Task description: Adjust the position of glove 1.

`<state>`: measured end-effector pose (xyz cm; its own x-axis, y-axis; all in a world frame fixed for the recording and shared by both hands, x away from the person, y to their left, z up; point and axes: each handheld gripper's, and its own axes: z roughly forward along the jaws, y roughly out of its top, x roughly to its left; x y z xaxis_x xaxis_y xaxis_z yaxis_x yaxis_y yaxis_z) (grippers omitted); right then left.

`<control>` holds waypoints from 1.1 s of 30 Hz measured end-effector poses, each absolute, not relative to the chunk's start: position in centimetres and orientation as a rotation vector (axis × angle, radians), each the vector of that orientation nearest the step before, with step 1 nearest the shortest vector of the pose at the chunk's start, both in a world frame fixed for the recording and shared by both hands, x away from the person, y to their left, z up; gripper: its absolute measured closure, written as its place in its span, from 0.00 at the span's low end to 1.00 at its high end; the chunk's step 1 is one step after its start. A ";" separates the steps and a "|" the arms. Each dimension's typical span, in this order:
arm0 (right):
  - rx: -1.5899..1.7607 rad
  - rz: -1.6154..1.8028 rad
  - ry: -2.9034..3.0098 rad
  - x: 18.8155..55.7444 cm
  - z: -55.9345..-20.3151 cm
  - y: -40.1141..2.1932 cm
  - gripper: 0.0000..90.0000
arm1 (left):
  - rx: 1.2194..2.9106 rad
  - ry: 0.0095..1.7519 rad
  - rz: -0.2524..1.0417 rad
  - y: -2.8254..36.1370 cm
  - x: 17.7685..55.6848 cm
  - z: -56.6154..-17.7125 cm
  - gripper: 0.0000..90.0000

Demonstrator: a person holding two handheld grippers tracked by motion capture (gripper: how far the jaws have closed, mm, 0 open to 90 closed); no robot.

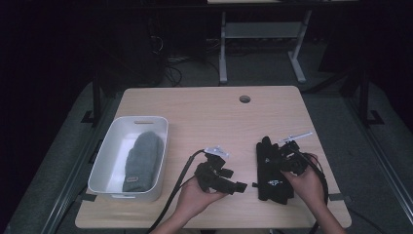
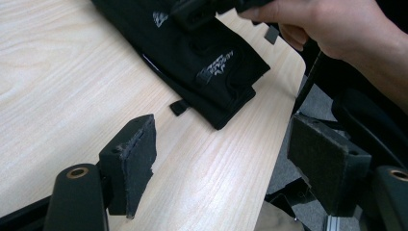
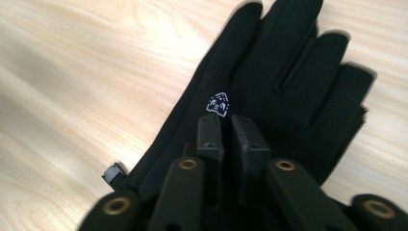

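A pair of black gloves (image 1: pixel 269 187) lies stacked on the wooden table (image 1: pixel 214 117) near its right front, fingers pointing away from the person; white print shows on them (image 2: pixel 202 53) (image 3: pixel 269 82). My right gripper (image 1: pixel 276 158) hovers low over the gloves (image 3: pixel 229 137), its jaws only a narrow slit apart with nothing visibly pinched between them. My left gripper (image 1: pixel 237 187) is held just left of the gloves, pointing at them, with its jaws (image 2: pixel 231 163) wide open and nothing between them.
A white bin (image 1: pixel 109 151) at the left of the table holds a grey knitted hat (image 1: pixel 143 161). A round cable hole (image 1: pixel 245 99) sits near the table's far edge. The table's right edge runs close past the gloves.
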<state>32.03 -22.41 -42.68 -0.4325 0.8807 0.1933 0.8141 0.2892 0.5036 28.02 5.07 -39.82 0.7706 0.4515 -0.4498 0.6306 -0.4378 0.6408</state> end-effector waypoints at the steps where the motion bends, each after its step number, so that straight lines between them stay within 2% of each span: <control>1: 1.590 0.841 2.422 32.0 -42.8 -22.4 0.84 | 2.108 0.807 -0.266 5.1 28.0 -39.9 0.29; 6: 1.565 0.869 2.410 31.1 -42.3 -23.6 0.75 | 2.116 0.814 -0.267 5.2 28.1 -40.2 0.29; 7: 1.556 0.869 2.401 30.9 -42.2 -23.9 0.75 | 2.118 0.814 -0.266 5.1 28.1 -40.3 0.29; 8: 1.556 0.863 2.394 30.5 -42.1 -24.9 0.81 | 2.120 0.816 -0.268 5.0 28.1 -40.4 0.29; 15: 1.567 0.830 2.412 29.7 -43.1 -25.8 0.94 | 2.133 0.820 -0.275 4.7 28.3 -40.9 0.29; 27: 1.565 0.901 2.483 29.0 -43.2 -24.3 0.95 | 2.149 0.852 -0.317 3.9 28.2 -42.6 0.28; 33: 1.547 0.991 2.548 28.8 -43.7 -23.0 0.90 | 2.159 0.871 -0.325 3.6 28.6 -43.1 0.28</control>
<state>28.84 -23.03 -43.70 -0.5150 0.7991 0.3102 0.7987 0.3160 0.5121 28.57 3.59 -43.13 0.7336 0.4814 -0.4797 0.6779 -0.4697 0.5655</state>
